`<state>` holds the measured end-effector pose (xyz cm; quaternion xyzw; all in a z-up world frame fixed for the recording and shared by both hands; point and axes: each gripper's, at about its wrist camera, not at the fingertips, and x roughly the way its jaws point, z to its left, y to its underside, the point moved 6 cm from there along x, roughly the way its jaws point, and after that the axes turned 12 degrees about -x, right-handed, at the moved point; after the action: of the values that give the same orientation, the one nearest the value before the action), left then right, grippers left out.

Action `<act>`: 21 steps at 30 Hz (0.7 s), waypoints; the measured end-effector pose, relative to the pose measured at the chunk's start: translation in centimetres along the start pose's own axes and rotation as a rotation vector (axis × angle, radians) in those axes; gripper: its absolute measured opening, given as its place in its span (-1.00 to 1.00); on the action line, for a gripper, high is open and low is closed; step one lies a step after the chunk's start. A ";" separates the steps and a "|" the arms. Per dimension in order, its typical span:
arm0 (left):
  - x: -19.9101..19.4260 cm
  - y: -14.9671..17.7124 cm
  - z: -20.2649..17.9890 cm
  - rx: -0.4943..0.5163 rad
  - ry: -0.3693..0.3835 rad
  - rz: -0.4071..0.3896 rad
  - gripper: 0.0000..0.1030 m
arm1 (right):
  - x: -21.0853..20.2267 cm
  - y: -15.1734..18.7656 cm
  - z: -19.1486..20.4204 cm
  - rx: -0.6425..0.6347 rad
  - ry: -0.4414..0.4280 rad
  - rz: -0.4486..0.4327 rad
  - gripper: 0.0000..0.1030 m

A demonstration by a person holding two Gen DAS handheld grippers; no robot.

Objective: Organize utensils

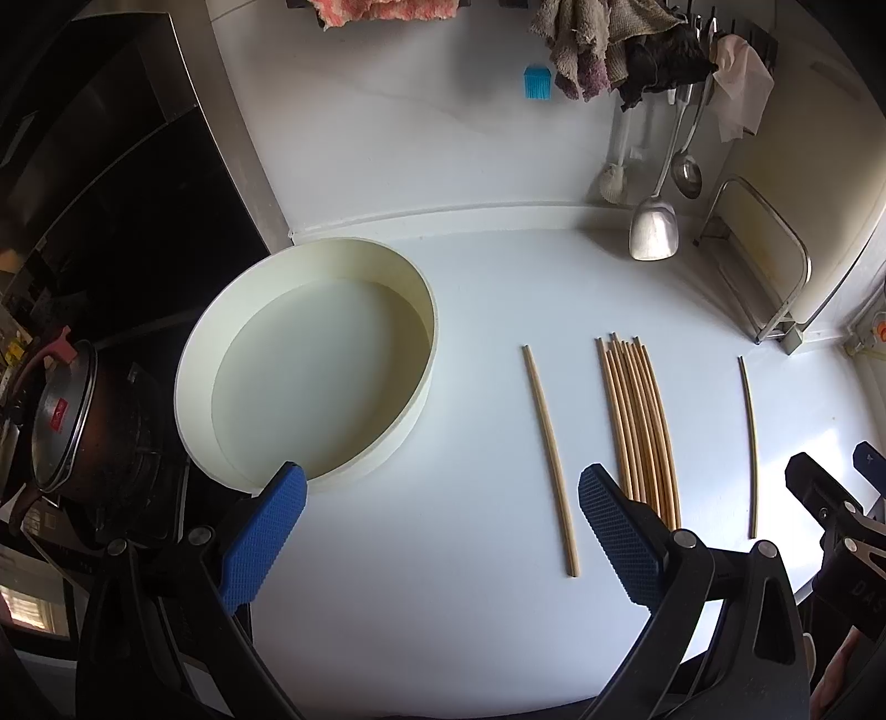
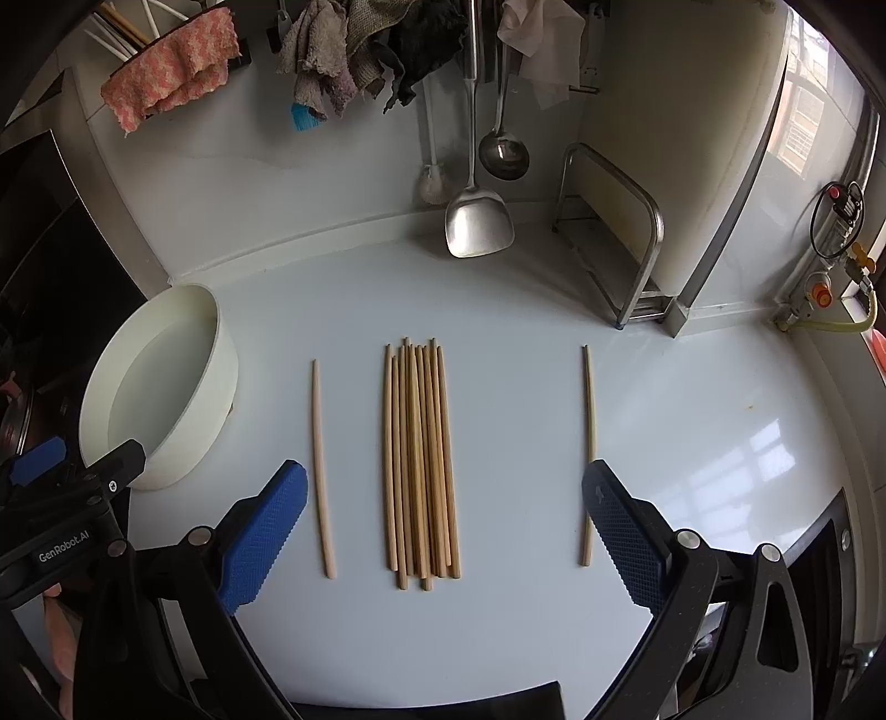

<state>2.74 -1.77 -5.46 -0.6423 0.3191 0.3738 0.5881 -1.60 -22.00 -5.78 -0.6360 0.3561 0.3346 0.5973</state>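
Observation:
A bundle of several wooden chopsticks (image 2: pixel 422 465) lies on the white counter; it also shows in the left wrist view (image 1: pixel 642 426). A single chopstick (image 2: pixel 322 471) lies to its left, also in the left wrist view (image 1: pixel 551 459). Another single chopstick (image 2: pixel 588 443) lies to the right, also in the left wrist view (image 1: pixel 748 443). A round cream container (image 1: pixel 310 360) stands empty at the left, also in the right wrist view (image 2: pixel 160 387). My left gripper (image 1: pixel 443 526) is open and empty, near the container. My right gripper (image 2: pixel 443 526) is open and empty, in front of the bundle.
A metal spatula (image 2: pixel 476 221) and a ladle (image 2: pixel 503 152) hang at the back wall beside cloths (image 2: pixel 343 50). A metal rack (image 2: pixel 614 232) stands at the back right. A stove with a pot (image 1: pixel 66 415) is at the left. A gas valve (image 2: pixel 830 277) is far right.

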 end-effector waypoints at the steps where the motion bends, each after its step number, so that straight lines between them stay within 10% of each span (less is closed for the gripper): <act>1: 0.0 0.0 0.0 0.000 0.000 -0.001 0.88 | 0.0 0.0 0.0 0.000 0.001 -0.001 0.85; 21: 0.0 0.0 -0.1 0.001 -0.001 -0.002 0.88 | 0.1 0.0 0.1 0.003 0.000 0.002 0.84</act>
<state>2.71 -1.85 -5.44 -0.6421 0.3184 0.3733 0.5891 -1.52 -21.93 -5.88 -0.6348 0.3570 0.3348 0.5979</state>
